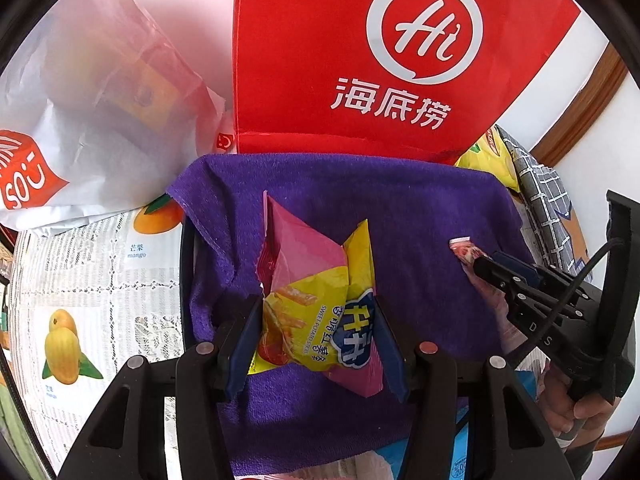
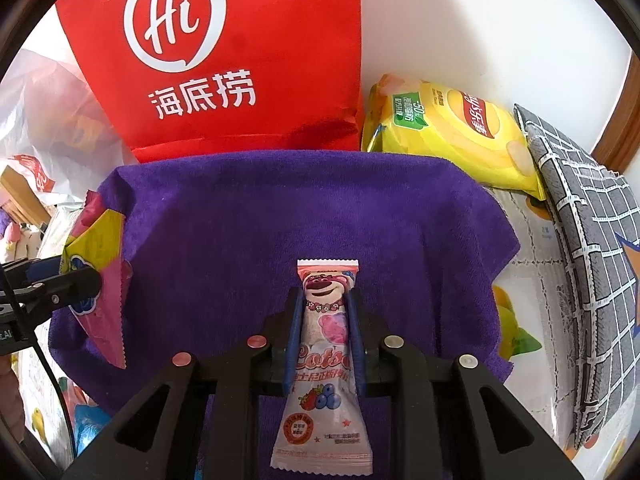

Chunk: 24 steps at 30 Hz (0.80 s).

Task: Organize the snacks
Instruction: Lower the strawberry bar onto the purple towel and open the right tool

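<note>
Left wrist view: my left gripper (image 1: 318,312) is clamped on the sweet potato sticks bag (image 1: 316,304) over the purple towel (image 1: 400,208); right wrist view: my right gripper (image 2: 323,320) brackets the Lotso candy packet (image 2: 324,360), whether pressing I cannot tell; Lay's chips bag (image 2: 452,136) at one o'clock.

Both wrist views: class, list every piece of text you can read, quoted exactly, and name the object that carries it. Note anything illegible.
"Hi" and "海底捞": red paper bag
"SWEET POTATO STICKS": yellow and pink snack bag in the left gripper
"Lotso": pink bear candy packet between the right gripper jaws
"50%": yellow chip bag
"芒果 mango": fruit-print tablecloth
Fine print on the packets: too small to read.
</note>
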Available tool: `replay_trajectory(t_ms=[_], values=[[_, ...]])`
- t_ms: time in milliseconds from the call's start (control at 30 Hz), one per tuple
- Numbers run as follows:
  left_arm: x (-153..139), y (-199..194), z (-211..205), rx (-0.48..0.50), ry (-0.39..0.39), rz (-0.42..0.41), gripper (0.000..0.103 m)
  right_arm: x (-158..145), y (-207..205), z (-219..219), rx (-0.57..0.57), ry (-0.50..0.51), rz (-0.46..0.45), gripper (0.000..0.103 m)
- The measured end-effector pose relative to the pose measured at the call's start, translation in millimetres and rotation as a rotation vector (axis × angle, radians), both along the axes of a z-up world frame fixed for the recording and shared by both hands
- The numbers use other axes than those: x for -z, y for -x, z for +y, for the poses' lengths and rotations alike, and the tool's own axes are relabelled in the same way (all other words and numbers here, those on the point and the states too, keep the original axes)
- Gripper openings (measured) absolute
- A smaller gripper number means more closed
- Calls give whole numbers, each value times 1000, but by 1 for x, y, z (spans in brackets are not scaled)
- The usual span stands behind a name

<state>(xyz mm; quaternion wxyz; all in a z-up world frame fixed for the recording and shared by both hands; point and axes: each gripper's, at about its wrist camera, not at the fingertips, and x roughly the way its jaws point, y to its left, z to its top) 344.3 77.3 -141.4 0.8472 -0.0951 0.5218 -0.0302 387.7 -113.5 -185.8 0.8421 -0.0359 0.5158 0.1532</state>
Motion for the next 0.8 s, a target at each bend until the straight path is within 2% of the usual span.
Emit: replay_trajectory(t_ms=[133, 333, 667, 733, 800], values=[[1, 0, -1, 3, -1, 6, 53, -6, 3, -2, -8, -9, -8, 40], [3, -1, -2, 7, -4, 11, 54, -17, 7, -3, -18, -22, -49, 48], [4, -2, -4, 19, -7, 26, 55, -28, 11, -4, -31, -61, -76, 49], [4, -1, -4, 19, -5, 26, 57, -32, 13, -4, -34, -68, -86, 49], [1, -1, -5, 22, -4, 19, 63, -35, 15, -3, -35, -51, -105, 49]])
